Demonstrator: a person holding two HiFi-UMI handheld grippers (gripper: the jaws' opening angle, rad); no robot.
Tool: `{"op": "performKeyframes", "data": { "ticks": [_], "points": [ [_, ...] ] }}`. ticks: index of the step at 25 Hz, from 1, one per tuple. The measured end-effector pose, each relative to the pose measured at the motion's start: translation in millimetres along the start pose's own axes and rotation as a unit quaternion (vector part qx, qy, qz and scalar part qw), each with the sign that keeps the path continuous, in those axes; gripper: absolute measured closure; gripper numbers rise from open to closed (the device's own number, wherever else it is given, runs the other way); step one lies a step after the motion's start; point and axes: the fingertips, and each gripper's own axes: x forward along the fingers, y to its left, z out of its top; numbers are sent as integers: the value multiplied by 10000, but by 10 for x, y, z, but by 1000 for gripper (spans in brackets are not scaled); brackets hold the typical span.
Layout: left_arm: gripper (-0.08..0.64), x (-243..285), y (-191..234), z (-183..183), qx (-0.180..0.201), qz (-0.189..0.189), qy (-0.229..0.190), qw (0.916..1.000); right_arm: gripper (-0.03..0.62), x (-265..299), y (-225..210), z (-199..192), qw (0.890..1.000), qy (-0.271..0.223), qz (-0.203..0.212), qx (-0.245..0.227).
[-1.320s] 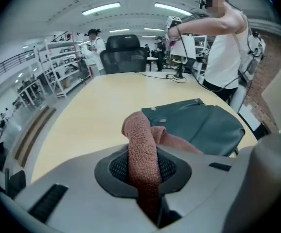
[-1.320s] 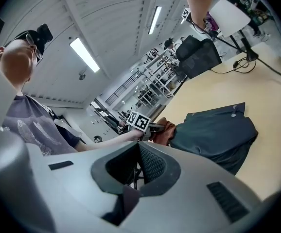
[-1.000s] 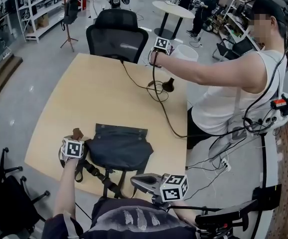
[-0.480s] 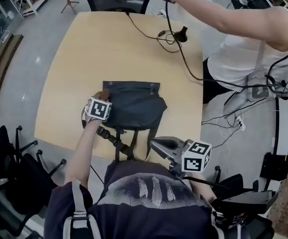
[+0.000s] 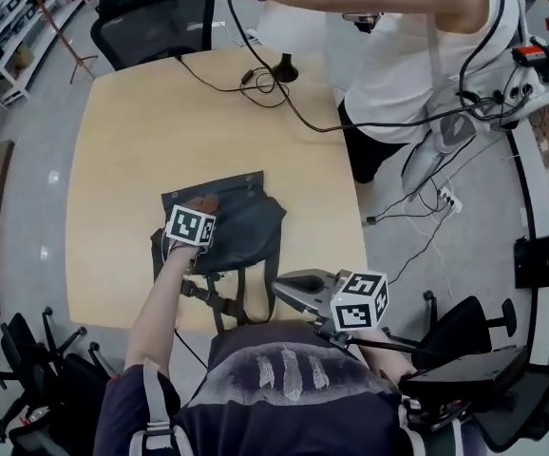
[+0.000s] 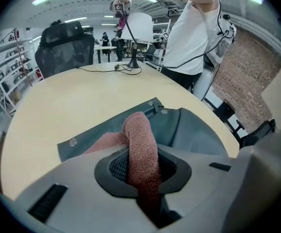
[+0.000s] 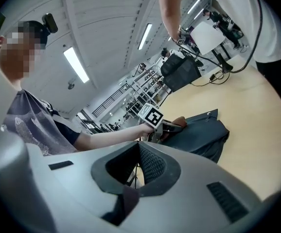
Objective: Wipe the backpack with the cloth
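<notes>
Sliding in from the bag's upper-left corner, the left gripper [image 5: 198,211] now sits over the flap of the dark grey fabric backpack [image 5: 248,226], which lies flat on the pale wooden table [image 5: 123,131] with its webbing straps [image 5: 227,297] trailing off the near edge. Its 2 jaws are pinched on a rust-brown terry cloth [image 5: 201,202], and the free end of that cloth lies on the flap beside the snap studs.

1 second ago the cloth was just off the bag's left side, beside the corner; half a second ago it touched the corner; now it rests inside the flap's edge. That reads as the first stroke getting under way — contact is made, but only the upper-left patch has likely been covered. The right half of the flap, the bulging body and the straps appear untouched, so most of the wiping is still ahead.

The right gripper [image 5: 284,288] has stayed off the table by the person's chest, its jaws showing a narrow gap with nothing between them — it is not steadying the bag, which may slide under a firmer sweep.
</notes>
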Motion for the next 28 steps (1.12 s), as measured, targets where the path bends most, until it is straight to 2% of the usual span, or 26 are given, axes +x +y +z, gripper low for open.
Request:
{"op": "performKeyframes", "data": {
  "ticks": [2,8,12,15,17,18,20,22,26,28],
  "points": [
    [505,102,-182,93,57,-254,53,9996,591,-54,0,6,10000,-32,-11,-25],
    [505,318,-453,387,431,-349,222,9982,591,-166,-63,-95,9996,-209,-137,153],
    [505,471,-766,674,603,-667,209,9957,591,-212,-83,-109,9993,-260,-194,185],
    [505,580,-1017,820,954,-809,304,9917,591,-250,-85,-140,9992,-275,-237,172],
    [505,621,-1218,909,1164,-1066,288,9870,591,-288,-89,-162,9990,-303,-283,192],
    [505,618,-1345,970,1171,-1331,214,9839,591,-308,-92,-167,9988,-321,-307,207],
    [505,542,-1603,1168,808,-1985,-109,9767,591,-338,-103,-160,9985,-363,-343,223],
    [505,416,-1725,1458,202,-2339,-607,9701,591,-353,-123,-130,9982,-413,-362,229],
    [505,267,-1565,1902,-882,-2511,-1512,9520,591,-304,-129,-94,9981,-406,-378,259],
    [505,319,-1269,1963,-1481,-2274,-1811,9453,591,-248,-107,-105,9986,-329,-343,252]
  ]
}}
